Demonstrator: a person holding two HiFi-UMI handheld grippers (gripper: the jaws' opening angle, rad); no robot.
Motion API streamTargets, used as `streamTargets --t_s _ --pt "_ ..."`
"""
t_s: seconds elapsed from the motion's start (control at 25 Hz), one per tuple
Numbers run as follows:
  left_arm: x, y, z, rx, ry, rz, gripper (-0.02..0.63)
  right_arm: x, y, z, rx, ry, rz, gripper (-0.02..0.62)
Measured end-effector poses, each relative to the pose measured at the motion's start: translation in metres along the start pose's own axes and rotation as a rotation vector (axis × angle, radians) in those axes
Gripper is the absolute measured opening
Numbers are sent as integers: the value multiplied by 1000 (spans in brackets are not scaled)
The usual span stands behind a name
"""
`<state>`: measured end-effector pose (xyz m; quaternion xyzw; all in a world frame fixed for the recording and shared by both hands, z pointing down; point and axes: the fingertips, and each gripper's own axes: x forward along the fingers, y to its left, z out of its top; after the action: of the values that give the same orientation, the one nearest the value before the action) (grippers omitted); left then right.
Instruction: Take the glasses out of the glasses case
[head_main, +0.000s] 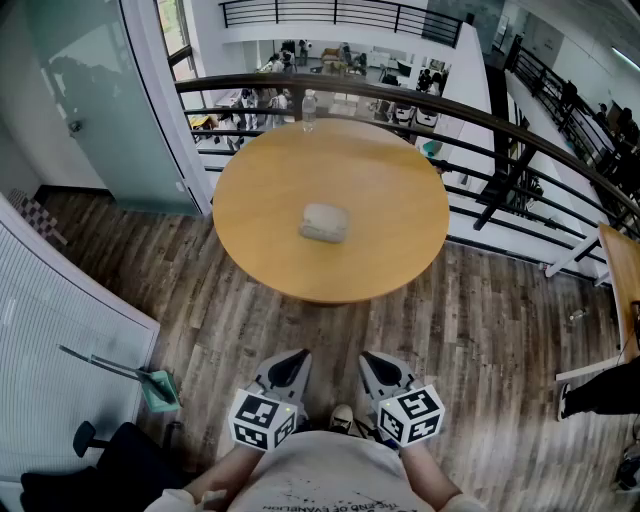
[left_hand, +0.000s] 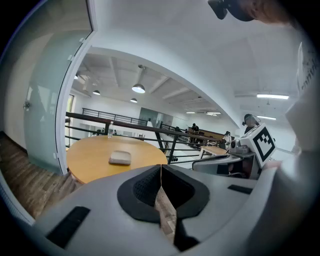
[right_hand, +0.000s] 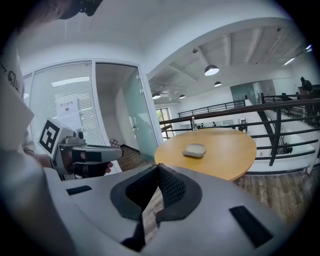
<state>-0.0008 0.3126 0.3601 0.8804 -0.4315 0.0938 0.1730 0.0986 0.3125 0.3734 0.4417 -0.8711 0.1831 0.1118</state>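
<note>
A closed grey glasses case (head_main: 325, 222) lies near the middle of a round wooden table (head_main: 250, 190). It also shows far ahead in the left gripper view (left_hand: 120, 158) and the right gripper view (right_hand: 194, 150). Both grippers are held low, close to the person's body, well short of the table. My left gripper (head_main: 296, 358) is shut with nothing in it, its jaws meeting at the tip (left_hand: 160, 167). My right gripper (head_main: 372, 360) is likewise shut and empty (right_hand: 159, 167). The glasses are not visible.
A clear water bottle (head_main: 309, 108) stands at the table's far edge. A dark railing (head_main: 480, 115) curves behind the table. A glass door (head_main: 110, 110) is at left, a green dustpan (head_main: 160, 388) on the wood floor, another table's edge (head_main: 622, 270) at right.
</note>
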Motion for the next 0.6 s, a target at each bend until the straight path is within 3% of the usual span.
streamTargets --t_s 0.6 --pt "-8 9 -2 -3 -1 4 25 5 3 4 44 -47 -4 26"
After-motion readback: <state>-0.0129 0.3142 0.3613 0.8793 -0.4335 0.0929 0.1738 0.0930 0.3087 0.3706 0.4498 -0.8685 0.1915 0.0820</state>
